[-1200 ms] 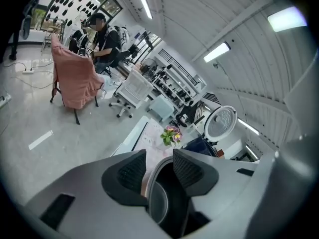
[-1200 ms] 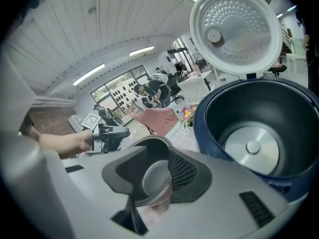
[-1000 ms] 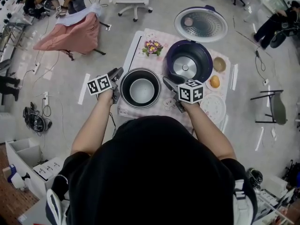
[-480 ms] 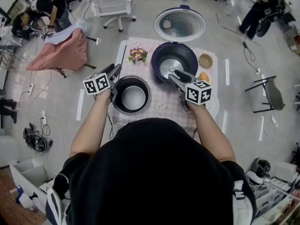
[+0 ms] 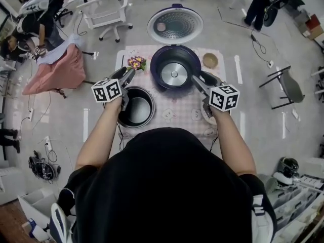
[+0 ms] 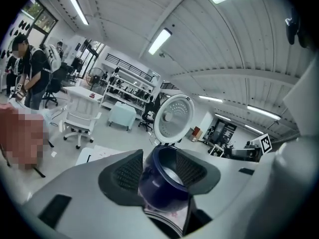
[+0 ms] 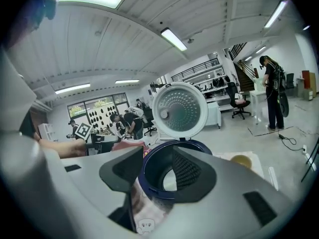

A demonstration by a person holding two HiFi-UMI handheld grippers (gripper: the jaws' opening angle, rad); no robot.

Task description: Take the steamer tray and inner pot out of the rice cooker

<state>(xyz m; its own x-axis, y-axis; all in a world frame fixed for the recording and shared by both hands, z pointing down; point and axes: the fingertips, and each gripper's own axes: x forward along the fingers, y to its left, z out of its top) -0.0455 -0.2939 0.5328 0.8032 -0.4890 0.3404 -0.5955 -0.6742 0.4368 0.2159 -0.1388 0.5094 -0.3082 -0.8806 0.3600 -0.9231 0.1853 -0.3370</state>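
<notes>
Inner pot [image 5: 135,108] stands on the table [image 5: 177,116], just left of the open rice cooker [image 5: 157,59], whose cavity is bare; steamer tray not identified. Left gripper [image 5: 126,74] and right gripper [image 5: 198,77] flank the cooker; jaws have just been opening, now apart and holding nothing.

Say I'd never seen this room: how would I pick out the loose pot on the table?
Find the pink checked tablecloth; the purple rice cooker with its raised lid stands on it. The inner pot sits at the cooker's near left, at the cloth's left edge: lidless, dark-walled, plain metal, not purple.
</notes>
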